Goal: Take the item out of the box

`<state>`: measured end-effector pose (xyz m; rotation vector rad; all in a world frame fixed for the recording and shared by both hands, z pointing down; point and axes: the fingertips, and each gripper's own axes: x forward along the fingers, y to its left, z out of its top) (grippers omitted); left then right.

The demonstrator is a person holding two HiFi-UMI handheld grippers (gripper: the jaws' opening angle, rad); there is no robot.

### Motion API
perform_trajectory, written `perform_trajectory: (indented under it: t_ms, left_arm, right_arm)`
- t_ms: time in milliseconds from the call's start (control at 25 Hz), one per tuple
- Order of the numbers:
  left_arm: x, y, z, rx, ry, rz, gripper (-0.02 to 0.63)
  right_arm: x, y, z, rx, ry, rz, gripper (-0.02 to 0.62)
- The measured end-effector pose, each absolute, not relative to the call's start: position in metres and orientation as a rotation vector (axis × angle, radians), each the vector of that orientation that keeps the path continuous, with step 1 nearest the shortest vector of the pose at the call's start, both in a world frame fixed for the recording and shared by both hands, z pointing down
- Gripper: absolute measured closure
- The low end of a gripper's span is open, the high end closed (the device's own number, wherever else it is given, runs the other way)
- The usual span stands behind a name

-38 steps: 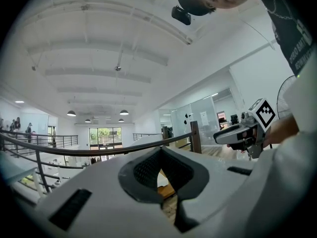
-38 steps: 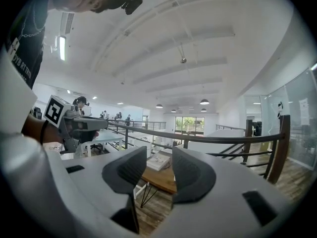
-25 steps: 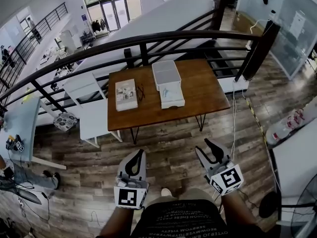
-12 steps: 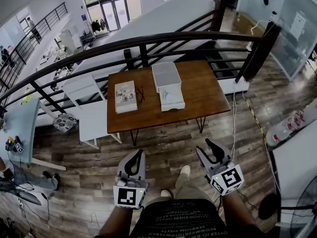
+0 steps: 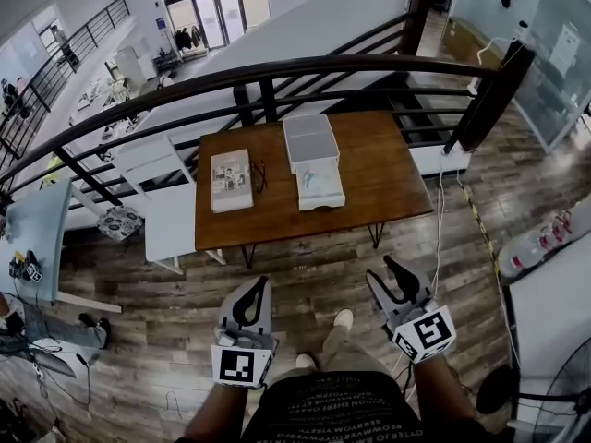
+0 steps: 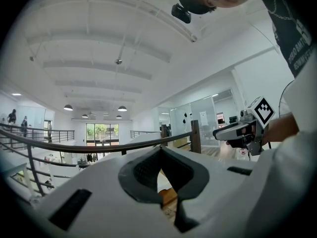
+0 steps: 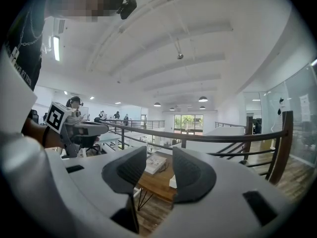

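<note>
Jaws together on left gripper (image 5: 258,283), parted and empty on right gripper (image 5: 379,268) (both well short of wooden table (image 5: 388,169) bearing open white box (image 5: 310,141)).

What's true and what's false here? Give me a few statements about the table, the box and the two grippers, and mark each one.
1. The white box sits open on the wooden table. True.
2. The right gripper is holding something. False: its jaws stand apart with nothing between them.
3. A flat printed item lies on the table to the left of the box. True.
4. The left gripper is reaching into the box. False: it is held close to the person's body, well short of the table.
5. A dark railing runs behind the table. True.
</note>
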<state>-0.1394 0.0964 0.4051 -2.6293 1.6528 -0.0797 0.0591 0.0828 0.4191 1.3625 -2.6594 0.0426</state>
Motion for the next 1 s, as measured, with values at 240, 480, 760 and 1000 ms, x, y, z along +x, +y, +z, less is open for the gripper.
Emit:
perform_trajectory:
  t_ms: [240,480,760,1000]
  left_arm:
    - [-0.133,0.068,0.409,-2.627,1.666,-0.085,0.601]
    - [-0.129,0.043,0.415,-2.632,1.686,-0.081,0.601]
    - [-0.122,0.020,0.423,-2.645,1.692,-0.087,0.601]
    - [-0.112,-0.002,0.434,-2.669,1.701,-0.094,0.601]
  right_arm:
    - [0.062,0.054,0.424,1.335,-2.662,0.052,0.433]
    - [0.061,0.028,0.428,1.306,-2.669,0.056,0.433]
    - [0.064,0.005,0.430,1.283,-2.663,0.058,0.433]
    - [0.073,-0.016,0.436,1.286,-2.655,0.072,0.433]
